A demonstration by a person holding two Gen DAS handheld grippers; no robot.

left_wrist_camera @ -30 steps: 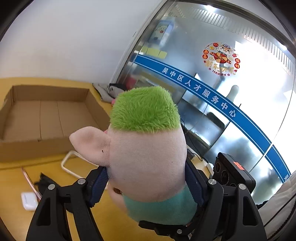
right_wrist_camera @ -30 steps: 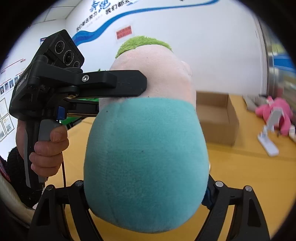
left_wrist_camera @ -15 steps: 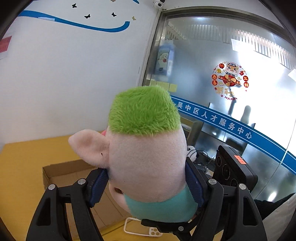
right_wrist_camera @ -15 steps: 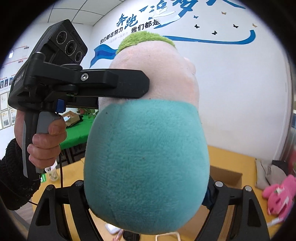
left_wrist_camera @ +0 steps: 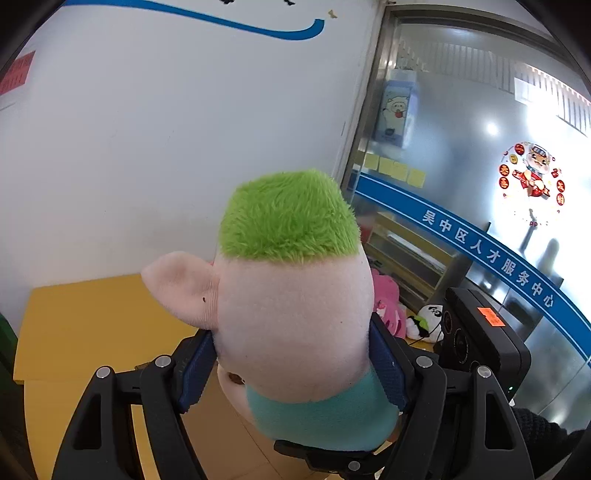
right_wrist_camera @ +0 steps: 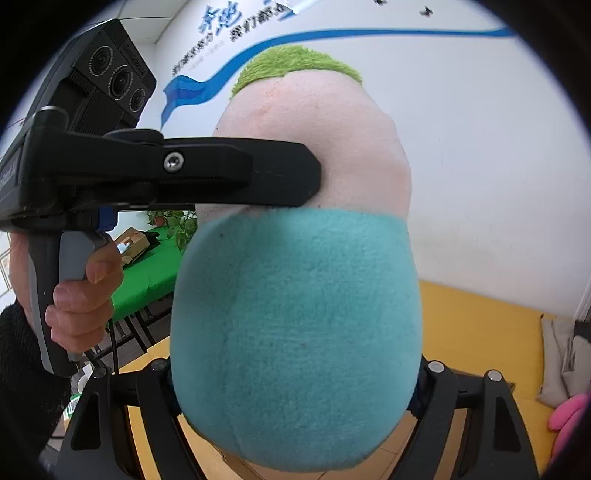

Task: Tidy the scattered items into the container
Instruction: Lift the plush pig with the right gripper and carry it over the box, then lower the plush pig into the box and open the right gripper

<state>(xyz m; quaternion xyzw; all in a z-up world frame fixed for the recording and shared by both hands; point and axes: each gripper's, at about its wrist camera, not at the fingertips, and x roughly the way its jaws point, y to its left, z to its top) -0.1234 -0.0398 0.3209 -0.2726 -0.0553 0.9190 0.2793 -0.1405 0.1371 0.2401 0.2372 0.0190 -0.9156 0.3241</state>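
The step in hand is transport. The soft plush pig doll with green fuzzy hair, pale pink head and teal body (left_wrist_camera: 295,317) is held in the air above the yellow wooden tabletop (left_wrist_camera: 92,314), gripped by both tools at once.

The left gripper (left_wrist_camera: 291,373) is clenched on the pink head, its blue pads (left_wrist_camera: 384,365) pressing in from either side. The right gripper (right_wrist_camera: 295,384) is clamped on the teal body from below. In the right wrist view, a black finger of the left tool (right_wrist_camera: 221,173) lies across the head, with the person's left hand (right_wrist_camera: 81,302) on the grip.

The container is not visible in either view (the doll fills most of both). Judged from the task, the next move calls for:

1. Bringing the doll over the container's opening.
2. Lowering it until it rests inside.
3. Opening both grippers together, so that neither drags the soft body sideways.

The tabletop reaches back to a white wall with a blue painted stripe (left_wrist_camera: 203,22). At its far right edge lie a pink plush toy (left_wrist_camera: 388,302) and a small black-and-white panda plush (left_wrist_camera: 424,321). Behind them stands a frosted glass partition with a blue lettered band (left_wrist_camera: 491,254). A green-covered table (right_wrist_camera: 147,269) stands further off.
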